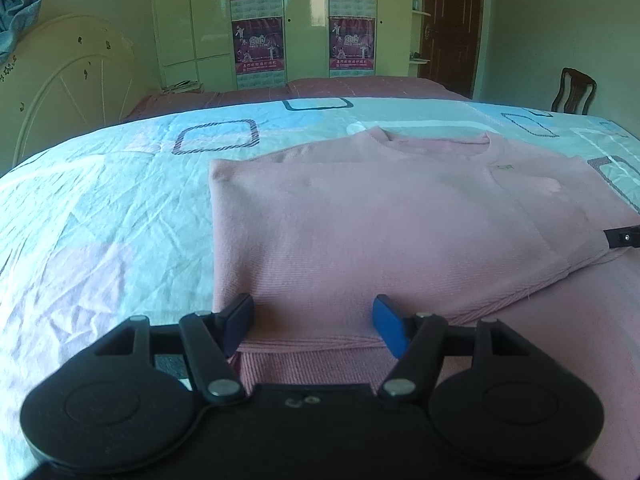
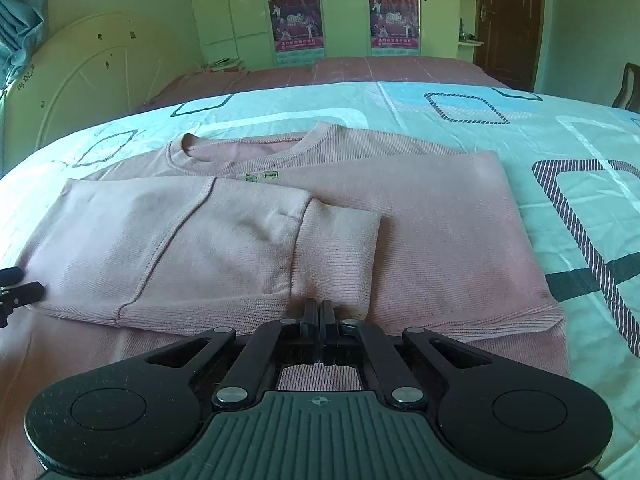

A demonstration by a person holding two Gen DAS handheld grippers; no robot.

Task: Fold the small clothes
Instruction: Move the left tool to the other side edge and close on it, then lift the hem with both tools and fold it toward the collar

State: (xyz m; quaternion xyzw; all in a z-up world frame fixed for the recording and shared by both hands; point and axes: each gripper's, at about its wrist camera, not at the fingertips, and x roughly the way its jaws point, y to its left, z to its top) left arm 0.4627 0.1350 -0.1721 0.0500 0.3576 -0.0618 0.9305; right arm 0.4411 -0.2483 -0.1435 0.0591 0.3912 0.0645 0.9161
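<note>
A small pink sweater [image 1: 380, 216] lies flat on the bed, collar at the far side, both sides folded inward. In the right wrist view the sweater [image 2: 432, 224] has its left sleeve [image 2: 224, 240] folded across the front, cuff toward the middle. My left gripper [image 1: 314, 320] is open, its fingers on either side of the folded near-left hem. My right gripper [image 2: 319, 312] is shut at the near hem just below the cuff; whether cloth is pinched cannot be told. Its tip shows at the right edge of the left wrist view [image 1: 622, 237].
The sweater lies on a light blue bedsheet [image 1: 100, 208] with square patterns. A cream headboard [image 1: 68, 80] stands at the left. A wardrobe with posters [image 2: 344, 12] and a brown door [image 2: 508, 20] are behind. A wooden chair [image 1: 574, 90] stands at the far right.
</note>
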